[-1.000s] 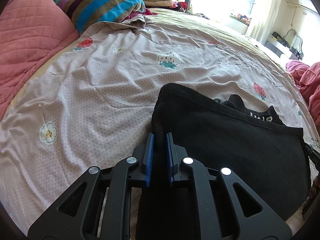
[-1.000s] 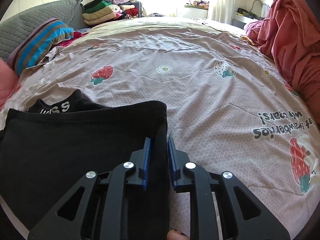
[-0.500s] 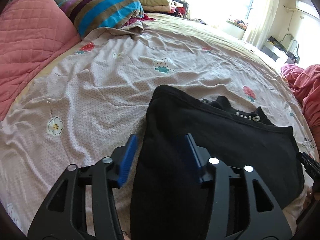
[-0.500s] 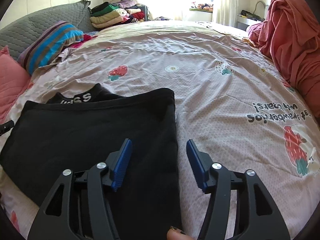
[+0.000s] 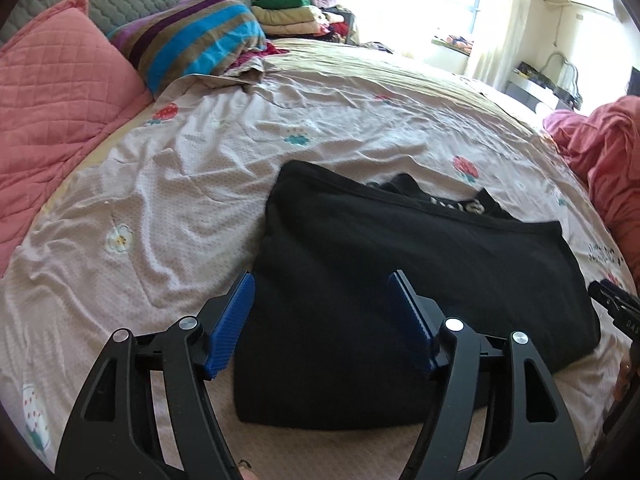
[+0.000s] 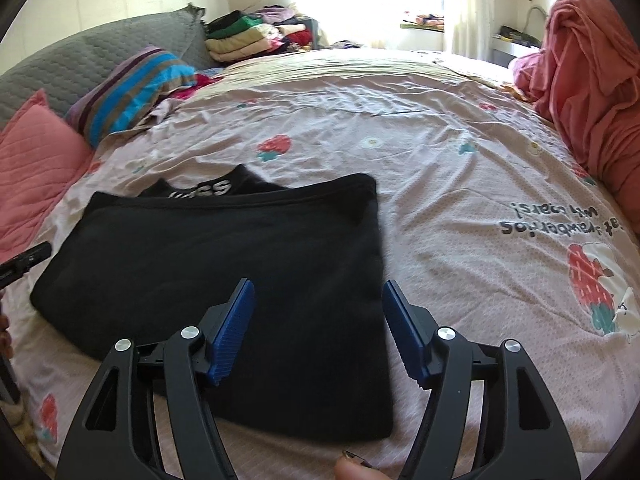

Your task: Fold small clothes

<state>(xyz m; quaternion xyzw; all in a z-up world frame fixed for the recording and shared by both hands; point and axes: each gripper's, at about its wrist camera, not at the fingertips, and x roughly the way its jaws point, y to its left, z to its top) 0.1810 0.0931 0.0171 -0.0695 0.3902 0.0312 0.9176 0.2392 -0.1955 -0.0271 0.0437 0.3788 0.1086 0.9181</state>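
Observation:
A black garment [image 5: 400, 272] lies folded flat on the bed, with white lettering showing on the layer beneath its far edge; it also shows in the right wrist view [image 6: 240, 264]. My left gripper [image 5: 322, 280] is open and empty, held above the garment's near left part. My right gripper [image 6: 318, 286] is open and empty, above the garment's near right part. The tip of the right gripper [image 5: 612, 304] shows at the right edge of the left wrist view, and the left gripper's tip [image 6: 24, 260] at the left edge of the right wrist view.
The bed has a pink strawberry-print sheet [image 6: 460, 184]. Pink pillow [image 5: 52, 92] and striped pillow [image 5: 192, 44] lie at the left. A stack of folded clothes [image 6: 244, 36] sits at the far side. A red blanket heap [image 6: 592, 80] is at the right.
Both grippers were shut on the garment's near edge one second ago. They have opened, let it go, and drawn back and up; the garment now lies flat.

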